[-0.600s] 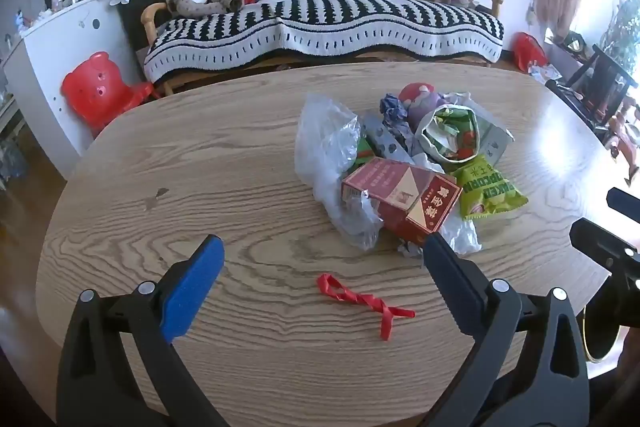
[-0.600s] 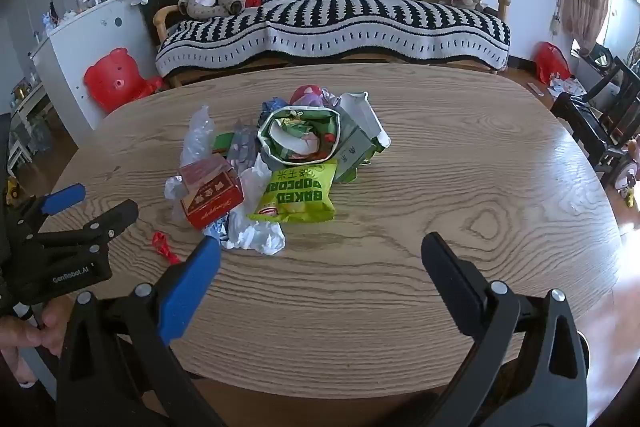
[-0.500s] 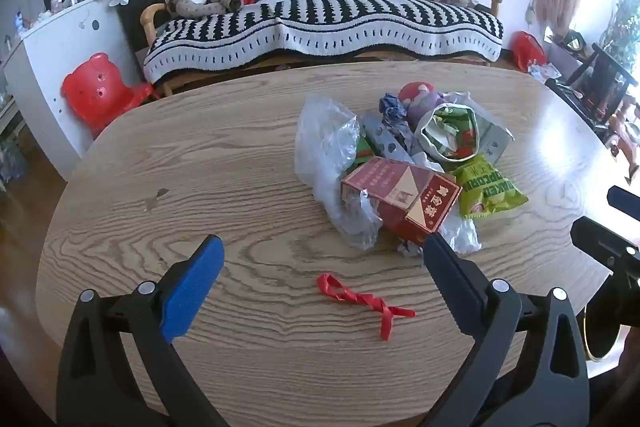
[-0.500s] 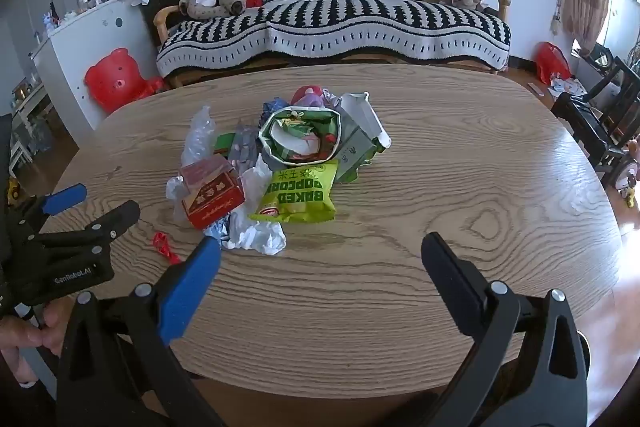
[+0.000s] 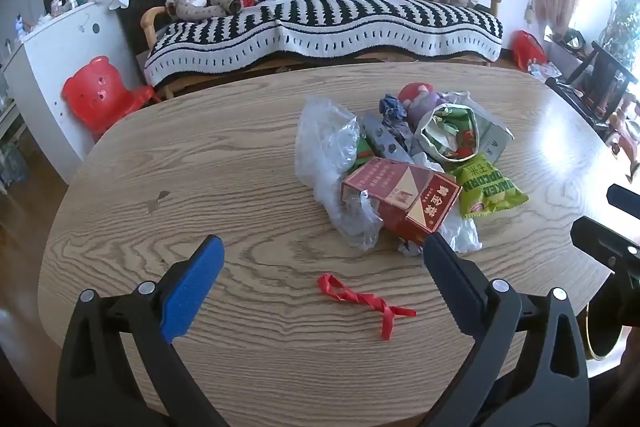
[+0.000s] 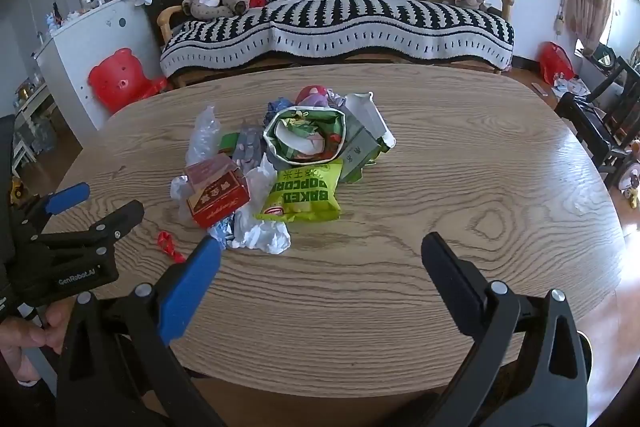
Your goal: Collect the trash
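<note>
Both claws, left (image 5: 322,259) and right (image 6: 320,259), spread wide, empty. Near on worktop (image 5: 200,187): red ribbon (image 5: 362,297), probably light, limp; best pinched mid-twist. Red carton (image 5: 400,199) likely stiff, crushable.

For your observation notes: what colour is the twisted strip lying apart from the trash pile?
Red. The twisted strip shows best in the left wrist view.

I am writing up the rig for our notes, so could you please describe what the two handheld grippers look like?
Both look alike: black plastic frames with silver rivets and two long fingers. On the left gripper and the right gripper alike, one finger carries a bright blue pad and the other a dark one. Seen from the right wrist, the left gripper's body bears white "GenRobot.AI" lettering. No cables or sleeves show.
</note>
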Motion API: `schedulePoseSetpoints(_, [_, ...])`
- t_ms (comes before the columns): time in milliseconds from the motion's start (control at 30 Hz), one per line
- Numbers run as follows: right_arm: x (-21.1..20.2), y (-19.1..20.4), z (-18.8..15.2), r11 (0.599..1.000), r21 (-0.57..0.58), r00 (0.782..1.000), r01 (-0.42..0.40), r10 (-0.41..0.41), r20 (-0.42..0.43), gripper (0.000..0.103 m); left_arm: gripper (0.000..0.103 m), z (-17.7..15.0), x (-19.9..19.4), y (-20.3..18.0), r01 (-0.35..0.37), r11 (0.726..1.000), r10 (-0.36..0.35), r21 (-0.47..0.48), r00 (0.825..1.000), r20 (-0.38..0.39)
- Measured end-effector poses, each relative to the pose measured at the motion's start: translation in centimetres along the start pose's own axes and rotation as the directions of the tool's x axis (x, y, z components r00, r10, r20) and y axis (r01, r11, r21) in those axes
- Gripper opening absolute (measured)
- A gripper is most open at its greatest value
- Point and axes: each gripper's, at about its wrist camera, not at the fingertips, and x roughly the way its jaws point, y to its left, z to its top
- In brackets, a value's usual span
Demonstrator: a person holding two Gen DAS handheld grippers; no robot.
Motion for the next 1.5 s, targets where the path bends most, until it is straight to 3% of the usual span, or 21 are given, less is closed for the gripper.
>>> schedulePoseSetpoints(1500, [0.6,1.2,-0.2,1.000,-0.003,1.000,-0.016,0.016,0.000,0.097,0.097,-0.2,0.2,-0.2,-0.001,1.000,0.001,0.007,1.000,0.005])
